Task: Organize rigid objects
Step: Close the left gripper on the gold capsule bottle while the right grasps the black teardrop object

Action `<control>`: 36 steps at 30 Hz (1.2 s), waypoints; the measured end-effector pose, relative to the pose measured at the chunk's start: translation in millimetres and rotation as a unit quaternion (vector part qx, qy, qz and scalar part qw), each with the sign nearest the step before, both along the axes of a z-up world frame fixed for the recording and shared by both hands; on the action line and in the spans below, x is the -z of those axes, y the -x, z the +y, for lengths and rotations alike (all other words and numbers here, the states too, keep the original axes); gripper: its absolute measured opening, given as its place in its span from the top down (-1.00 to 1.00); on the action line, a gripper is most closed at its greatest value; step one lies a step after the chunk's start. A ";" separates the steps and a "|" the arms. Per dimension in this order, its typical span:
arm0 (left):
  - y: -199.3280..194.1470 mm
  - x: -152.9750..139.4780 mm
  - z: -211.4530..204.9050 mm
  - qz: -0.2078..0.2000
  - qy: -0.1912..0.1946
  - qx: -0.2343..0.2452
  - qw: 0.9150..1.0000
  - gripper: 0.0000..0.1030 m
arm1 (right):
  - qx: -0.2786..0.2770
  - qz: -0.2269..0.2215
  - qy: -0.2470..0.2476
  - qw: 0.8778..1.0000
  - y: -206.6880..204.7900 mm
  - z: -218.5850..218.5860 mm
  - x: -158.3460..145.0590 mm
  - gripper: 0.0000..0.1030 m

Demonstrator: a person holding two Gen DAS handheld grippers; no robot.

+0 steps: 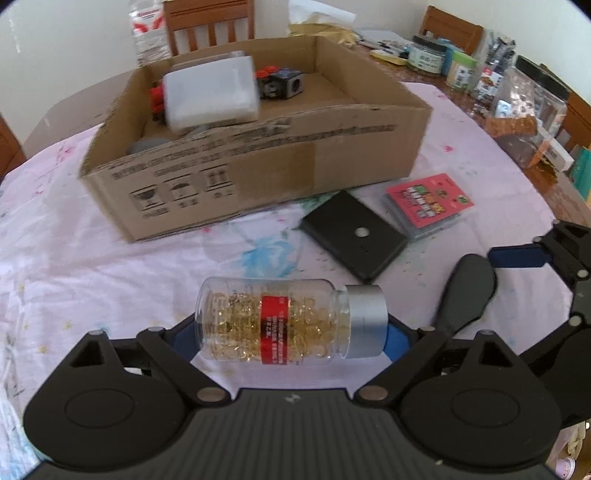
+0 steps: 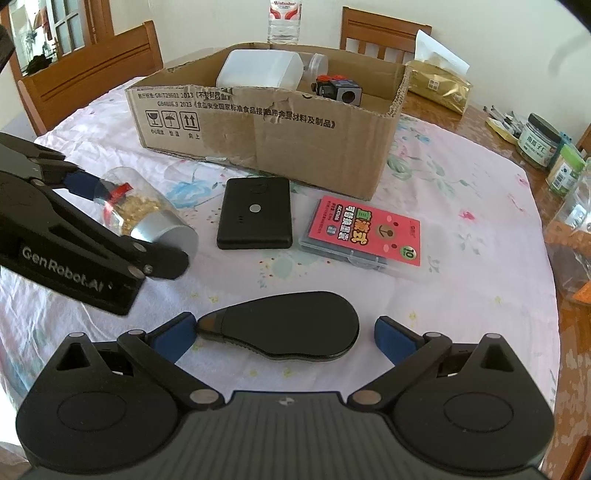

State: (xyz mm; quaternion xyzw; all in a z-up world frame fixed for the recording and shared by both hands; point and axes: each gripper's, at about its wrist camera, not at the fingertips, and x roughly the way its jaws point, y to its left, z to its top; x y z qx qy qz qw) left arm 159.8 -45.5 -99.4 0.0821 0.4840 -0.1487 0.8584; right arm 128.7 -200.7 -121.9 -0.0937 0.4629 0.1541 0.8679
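Note:
A clear bottle of golden capsules [image 1: 273, 321] with a red label and silver cap lies on its side on the pink cloth. My left gripper [image 1: 291, 339] is shut on it end to end, one blue pad at the base and one at the cap; the bottle [image 2: 147, 210] also shows in the right wrist view. A black paddle-shaped object [image 2: 291, 334] lies between the pads of my open right gripper [image 2: 282, 334], with a gap at its wide end. A black flat device [image 2: 255, 214] and a pink card case [image 2: 364, 232] lie before the cardboard box [image 2: 295, 140].
The box holds a white plastic container [image 2: 258, 70] and a black cube with red parts [image 2: 340, 88]. Jars [image 2: 539, 140] and a gold packet [image 2: 439, 85] crowd the right and far table edge. A water bottle [image 2: 284, 18] and wooden chairs stand behind the box.

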 end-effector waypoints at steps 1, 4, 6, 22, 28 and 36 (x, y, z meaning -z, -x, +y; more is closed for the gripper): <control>-0.2 -0.3 4.2 0.002 0.000 -0.005 1.000 -0.81 | -0.002 0.000 0.000 1.000 0.5 1.4 0.1 -1.00; 0.0 -0.4 15.0 0.004 0.000 -0.015 1.000 -0.81 | -0.016 0.000 0.000 1.000 2.7 7.7 0.1 -1.00; 0.4 0.4 19.0 0.006 0.004 -0.020 1.000 -0.81 | -0.021 0.001 0.000 1.000 2.2 11.2 0.1 -1.00; 5.6 1.7 18.1 -0.003 -0.002 -0.004 1.000 -0.84 | -0.092 0.015 0.003 0.996 -6.2 2.0 -1.3 -1.00; 5.9 0.8 15.3 -0.011 -0.013 -0.007 1.000 -0.84 | -0.078 0.012 0.003 0.997 -5.8 4.3 -1.2 -1.00; 6.4 -2.0 17.5 -0.009 -0.010 -0.012 1.000 -0.84 | -0.078 0.010 0.002 0.997 -6.1 4.2 -3.7 -0.82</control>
